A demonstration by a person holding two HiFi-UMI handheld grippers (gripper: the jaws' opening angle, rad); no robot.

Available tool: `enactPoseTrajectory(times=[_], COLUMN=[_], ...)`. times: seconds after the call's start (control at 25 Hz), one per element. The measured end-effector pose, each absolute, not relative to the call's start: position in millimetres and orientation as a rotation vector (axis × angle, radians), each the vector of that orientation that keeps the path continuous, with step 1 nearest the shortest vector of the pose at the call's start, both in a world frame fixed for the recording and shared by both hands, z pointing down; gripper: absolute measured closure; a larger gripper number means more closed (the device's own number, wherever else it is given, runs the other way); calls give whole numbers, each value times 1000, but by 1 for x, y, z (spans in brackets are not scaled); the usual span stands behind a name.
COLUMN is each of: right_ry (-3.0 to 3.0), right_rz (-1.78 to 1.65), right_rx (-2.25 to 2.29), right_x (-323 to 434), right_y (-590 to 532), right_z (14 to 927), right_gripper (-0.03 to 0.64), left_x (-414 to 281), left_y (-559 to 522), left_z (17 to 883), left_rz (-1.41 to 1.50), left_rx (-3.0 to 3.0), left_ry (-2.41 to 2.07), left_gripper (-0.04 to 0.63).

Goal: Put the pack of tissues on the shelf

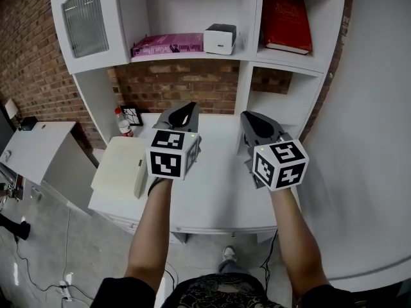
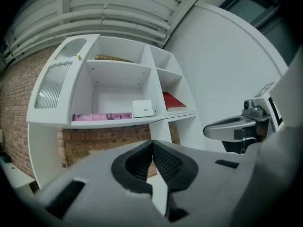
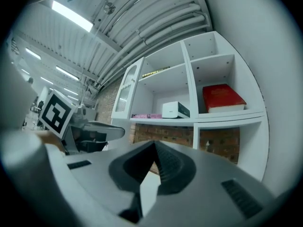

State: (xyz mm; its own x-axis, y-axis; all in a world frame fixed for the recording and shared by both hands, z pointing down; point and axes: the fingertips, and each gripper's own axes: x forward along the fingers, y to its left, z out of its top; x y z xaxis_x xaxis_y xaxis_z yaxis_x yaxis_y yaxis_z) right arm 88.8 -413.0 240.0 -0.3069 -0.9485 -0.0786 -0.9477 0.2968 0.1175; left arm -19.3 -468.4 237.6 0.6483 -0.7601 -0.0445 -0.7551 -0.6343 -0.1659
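The pack of tissues (image 1: 219, 38), a white box with a dark side, stands on the white shelf (image 1: 192, 56) next to a pink book; it also shows in the left gripper view (image 2: 142, 108) and the right gripper view (image 3: 175, 110). My left gripper (image 1: 183, 108) hovers over the white table, well below and in front of that shelf. Its jaws are shut tip to tip with nothing between them (image 2: 151, 143). My right gripper (image 1: 252, 116) hangs beside it at the same height, also shut and empty (image 3: 154, 143).
A pink book (image 1: 167, 45) lies flat left of the pack. A red book (image 1: 286, 18) fills the right compartment. On the table (image 1: 218, 191) are a red-capped bottle (image 1: 123, 124), a marker card (image 1: 132, 114) and a cream pad (image 1: 119, 165) at its left edge.
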Motion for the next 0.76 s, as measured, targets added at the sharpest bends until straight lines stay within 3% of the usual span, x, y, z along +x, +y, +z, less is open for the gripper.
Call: enactPoseTrajectory(times=[0.76], right_ry=[-2501], right_rz=[-275], right_rx=[1861], right_x=[99], right_y=[-390], right_z=[232], right_gripper=[614], left_x=[-16], left_y=[-443], left_z=[267], left_rz=[-104], left_rx=[-2735], left_ry=[1270], left_gripper=[586])
